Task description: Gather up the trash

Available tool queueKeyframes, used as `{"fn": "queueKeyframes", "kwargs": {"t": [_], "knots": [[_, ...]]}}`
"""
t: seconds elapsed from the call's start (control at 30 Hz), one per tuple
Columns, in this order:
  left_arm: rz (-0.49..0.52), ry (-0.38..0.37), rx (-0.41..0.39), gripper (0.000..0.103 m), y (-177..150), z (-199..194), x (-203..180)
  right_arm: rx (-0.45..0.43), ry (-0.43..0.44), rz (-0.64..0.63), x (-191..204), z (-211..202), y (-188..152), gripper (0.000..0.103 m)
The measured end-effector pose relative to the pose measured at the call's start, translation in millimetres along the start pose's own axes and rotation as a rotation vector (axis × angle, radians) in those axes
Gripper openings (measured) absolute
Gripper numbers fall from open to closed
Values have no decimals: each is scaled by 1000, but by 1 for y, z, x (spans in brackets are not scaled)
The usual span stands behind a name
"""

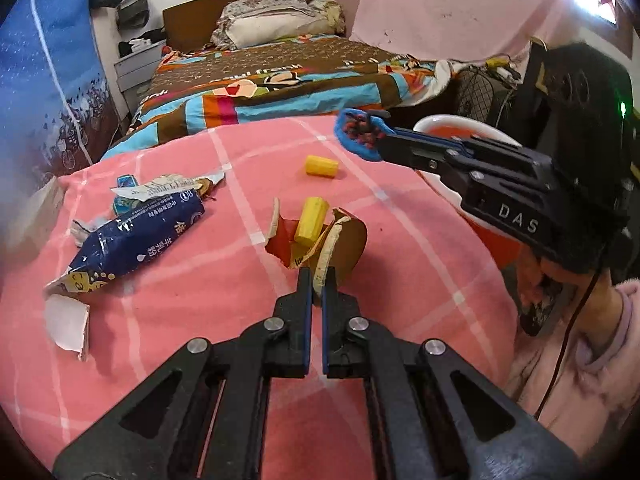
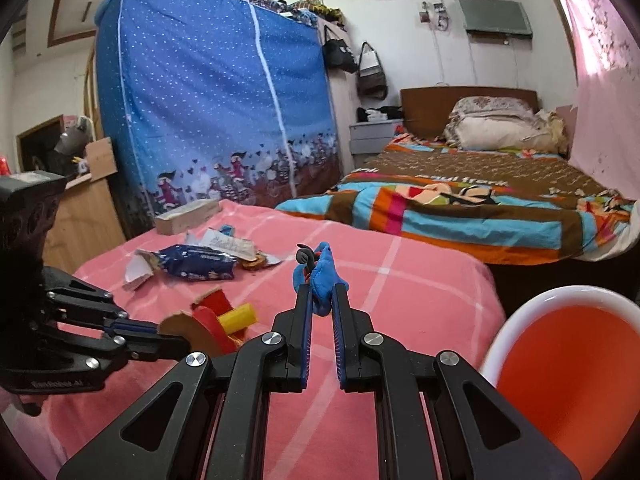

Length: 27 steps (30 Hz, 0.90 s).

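Left wrist view is showing the left tool pinching the edge of a torn cardboard piece, its fingers narrowed to a thin gap around the brown-and-red card. A yellow cylinder is lying in the fold of that cardboard. A second yellow cylinder is sitting farther back on the pink checked blanket, well apart from the first. To the left, a dark blue snack bag is lying on the blanket with torn paper scraps just behind it and a white scrap near its lower end.

The right tool is reaching in from the right side of this view, holding a crumpled blue wrapper clear above the blanket. A person's pink sleeve is showing at the right edge.

In the right wrist view, the right tool is gripping that blue wrapper tightly between its nearly closed fingers, with a small dark bit sticking up beside it. The left tool is coming in from the left, clamped on the cardboard piece, with the yellow cylinder resting against it. A red bin with a white rim is standing at the lower right, just beside the blanket's edge. The snack bag is lying farther back on the blanket.
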<state>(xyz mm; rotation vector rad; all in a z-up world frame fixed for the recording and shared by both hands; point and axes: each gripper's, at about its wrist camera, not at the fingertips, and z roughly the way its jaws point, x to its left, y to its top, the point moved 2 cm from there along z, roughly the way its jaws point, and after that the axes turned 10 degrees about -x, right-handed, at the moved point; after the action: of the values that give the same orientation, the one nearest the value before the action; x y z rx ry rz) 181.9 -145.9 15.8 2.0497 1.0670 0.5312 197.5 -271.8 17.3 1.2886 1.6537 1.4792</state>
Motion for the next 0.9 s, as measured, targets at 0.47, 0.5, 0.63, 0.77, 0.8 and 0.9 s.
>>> {"fn": "queueKeyframes", "kwargs": {"t": [0.47,0.5,0.63,0.77,0.8,0.9], "knots": [[5,-35,-22,7,-3,-1,7,141,136,-10,22,27,-16,8],[-3,-38,-25,7,-4,-2,8,147,129,-11,22,26,-18,8],[-11,-42,-36,7,-5,-6,9,142,101,-8,18,24,-19,8],[-3,-45,-33,7,-5,-8,8,124,71,5,12,22,-15,8],[1,-44,-33,7,-6,-8,8,118,69,8,11,22,-14,8],[9,-41,-34,7,-6,-10,7,103,69,7,11,21,-11,8]]}}
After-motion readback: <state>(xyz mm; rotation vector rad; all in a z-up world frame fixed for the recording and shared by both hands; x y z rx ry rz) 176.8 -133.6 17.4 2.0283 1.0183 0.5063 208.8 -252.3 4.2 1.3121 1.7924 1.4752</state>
